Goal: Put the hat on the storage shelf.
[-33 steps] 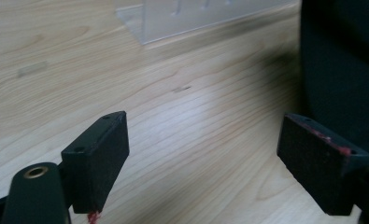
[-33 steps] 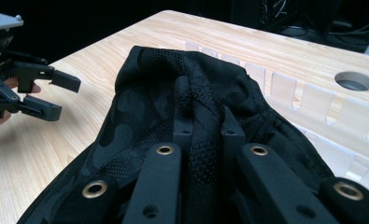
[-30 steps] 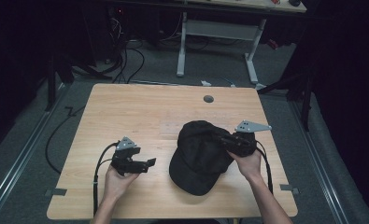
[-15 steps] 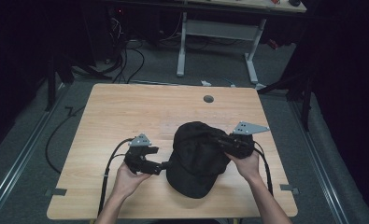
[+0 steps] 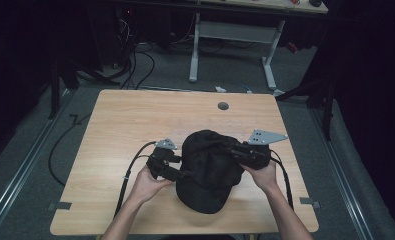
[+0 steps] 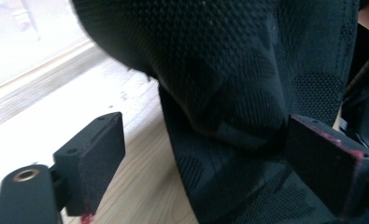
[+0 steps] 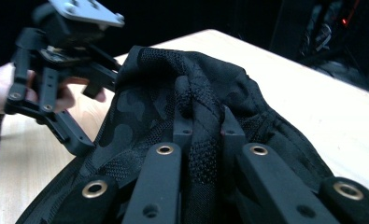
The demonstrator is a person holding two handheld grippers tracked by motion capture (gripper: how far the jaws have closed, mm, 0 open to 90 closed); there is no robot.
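Lying on the near half of the wooden bench (image 5: pixel 135 120), a black cap (image 5: pixel 207 170) of camouflage-patterned mesh fabric sits between the person's two hands, its crown bunched upward and its brim toward the person's edge. The right tool (image 7: pixel 204 122) has its jaws pressed together on a raised fold of the cap's fabric; in the right gripper view the cloth is pinched into a ridge between the two black jaws. In the high view that tool (image 5: pixel 235 150) lies against the cap's right side, with its grey three-cornered plate above it and the right hand (image 5: pixel 262 172) behind it. The left tool (image 6: pixel 205 154) has its jaws spread, one over bare wood and the other against the dark fabric, and the cap's lower edge hangs between them without the pads pressing on it. From above, the left tool (image 5: pixel 182 174) meets the cap's left side, carried by the left hand (image 5: pixel 147 184), and a black cable (image 5: pixel 127 175) loops from it across the bench toward the near edge. Farther off, a small round hole (image 5: pixel 223 106) shows near the far edge of the bench, and beyond it a white table frame (image 5: pixel 235 35) stands on the grey floor among dark cables.
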